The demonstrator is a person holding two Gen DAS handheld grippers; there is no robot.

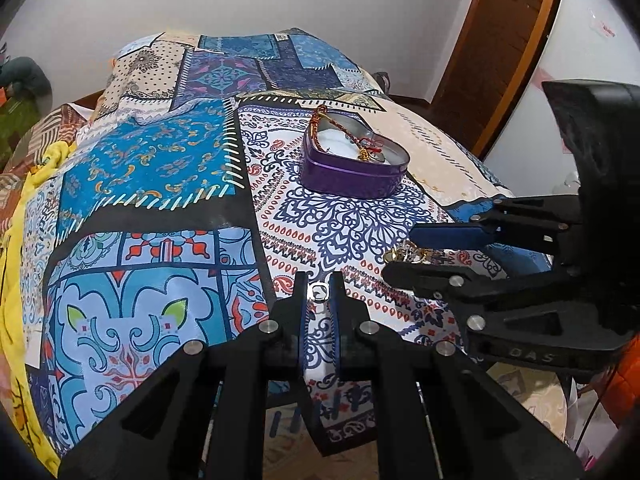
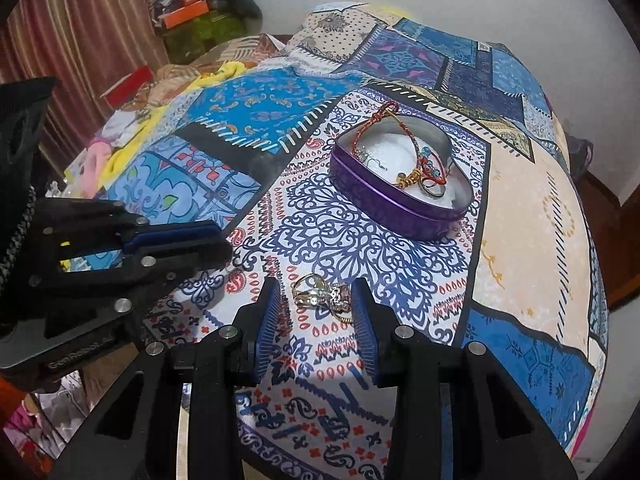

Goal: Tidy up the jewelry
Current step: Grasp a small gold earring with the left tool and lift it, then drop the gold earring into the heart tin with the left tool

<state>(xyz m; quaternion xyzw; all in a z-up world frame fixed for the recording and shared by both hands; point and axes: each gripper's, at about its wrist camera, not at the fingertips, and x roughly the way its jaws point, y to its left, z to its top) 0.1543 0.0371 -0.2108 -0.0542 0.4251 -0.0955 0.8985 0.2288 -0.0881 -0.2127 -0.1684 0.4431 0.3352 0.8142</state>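
A purple heart-shaped tin [image 1: 352,178] [image 2: 400,204] lies open on the patterned bedspread, holding a red-gold bracelet [image 2: 404,132] and small rings. My left gripper [image 1: 319,286] is shut on a small silver ring [image 1: 319,292] just above the cloth. In the right wrist view it comes in from the left [image 2: 224,240]. My right gripper [image 2: 316,304] is open, its fingers on either side of a cluster of gold and silver rings [image 2: 320,296] on the cloth. That cluster shows between the right fingers in the left wrist view [image 1: 408,254].
The bedspread [image 1: 160,184] covers a bed. Yellow cloth [image 1: 24,200] and clutter lie at its left edge. A wooden door [image 1: 500,40] stands at the back right, a curtain and boxes [image 2: 184,12] at the far left.
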